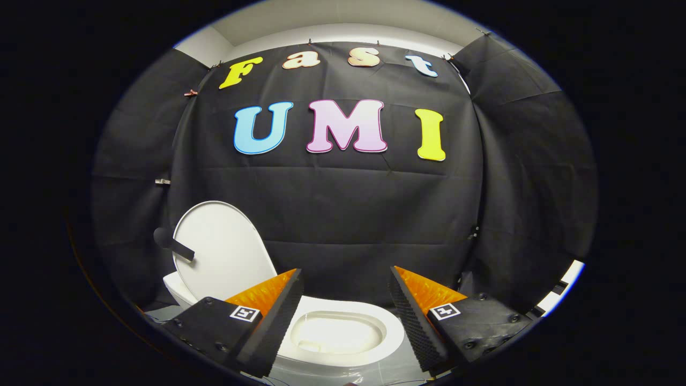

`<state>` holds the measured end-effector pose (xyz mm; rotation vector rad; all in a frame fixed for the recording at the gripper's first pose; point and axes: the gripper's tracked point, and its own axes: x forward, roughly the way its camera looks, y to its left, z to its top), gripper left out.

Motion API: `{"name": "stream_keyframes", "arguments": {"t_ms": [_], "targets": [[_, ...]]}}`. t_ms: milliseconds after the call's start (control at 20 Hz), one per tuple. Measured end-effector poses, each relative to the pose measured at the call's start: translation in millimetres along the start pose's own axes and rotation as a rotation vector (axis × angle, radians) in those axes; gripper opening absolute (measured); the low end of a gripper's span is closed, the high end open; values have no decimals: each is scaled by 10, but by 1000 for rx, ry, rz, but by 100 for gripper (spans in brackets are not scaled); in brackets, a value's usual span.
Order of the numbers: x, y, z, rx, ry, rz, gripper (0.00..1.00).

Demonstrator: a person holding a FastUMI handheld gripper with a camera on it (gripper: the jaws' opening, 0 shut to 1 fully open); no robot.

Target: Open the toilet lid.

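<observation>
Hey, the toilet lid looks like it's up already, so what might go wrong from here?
1. The lid stands raised and a bit tilted, with a dark handle sticking off its edge. If it isn't resting against anything behind, it may drop back onto the seat.
2. The gripper is open and holding nothing, with the bowl between and just beyond its fingers. Pulling away carelessly might bump the seat or catch the handle.

Gripper (345, 279) fingers spread wide apart, nothing between the pads, holding nothing. Toilet lid (225, 252) already raised, standing upright to the left, beyond the left finger (268, 316). White toilet bowl (343, 335) exposed, sitting below and between the two fingers. Small dark handle (174, 244) sticks out from lid's left edge
</observation>
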<state>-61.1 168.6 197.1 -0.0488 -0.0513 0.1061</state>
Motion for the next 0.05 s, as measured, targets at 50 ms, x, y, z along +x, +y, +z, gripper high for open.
{"name": "stream_keyframes", "arguments": {"t_ms": [50], "targets": [[-4,3,2,-5,-2,2,99]]}}
